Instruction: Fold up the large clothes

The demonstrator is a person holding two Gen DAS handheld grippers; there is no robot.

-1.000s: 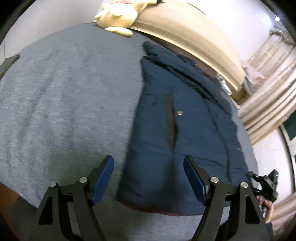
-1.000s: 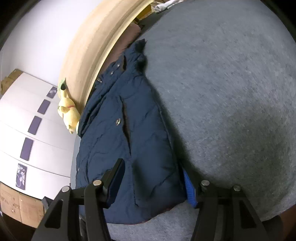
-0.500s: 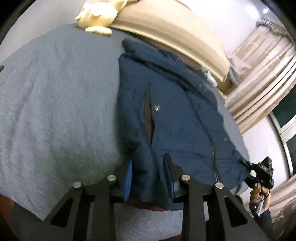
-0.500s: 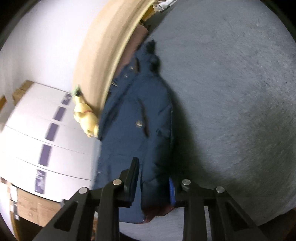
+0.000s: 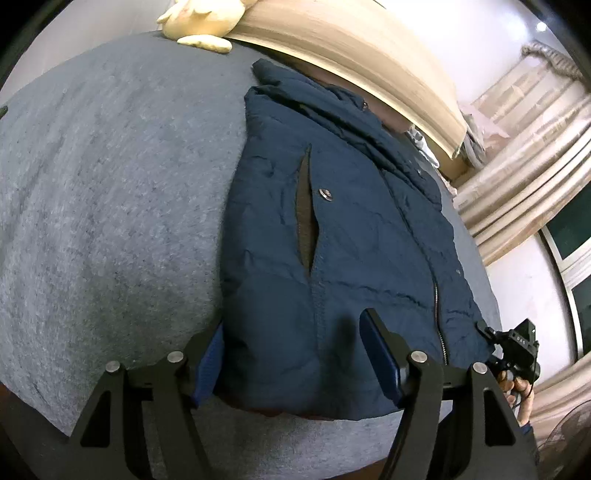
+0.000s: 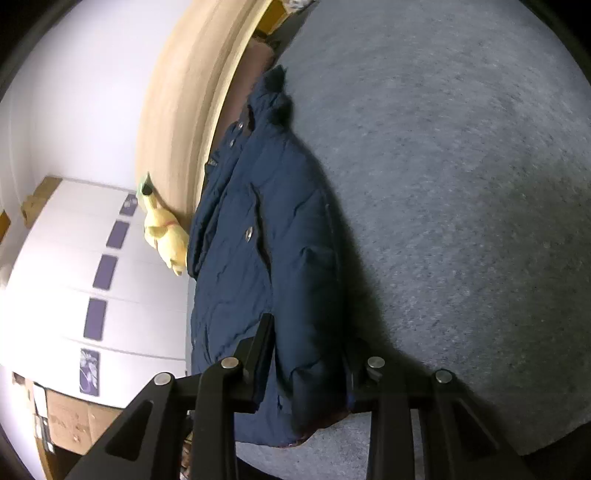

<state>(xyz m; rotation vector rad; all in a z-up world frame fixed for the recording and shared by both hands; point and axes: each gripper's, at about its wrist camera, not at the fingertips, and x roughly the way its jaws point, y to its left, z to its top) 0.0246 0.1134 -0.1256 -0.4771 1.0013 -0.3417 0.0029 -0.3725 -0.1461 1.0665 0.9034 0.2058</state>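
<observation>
We are pinching the jacket hem in the right gripper for folding, while the left gripper, jaws just reopened halfway, is straddling the opposite corner.

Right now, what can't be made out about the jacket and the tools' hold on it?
- Left wrist view: jacket hem, hidden behind the left tool; pad contact unclear.
- Right wrist view: right tool far pad, buried in dark folds.
- Plush toy, cut off by top edge.
</observation>
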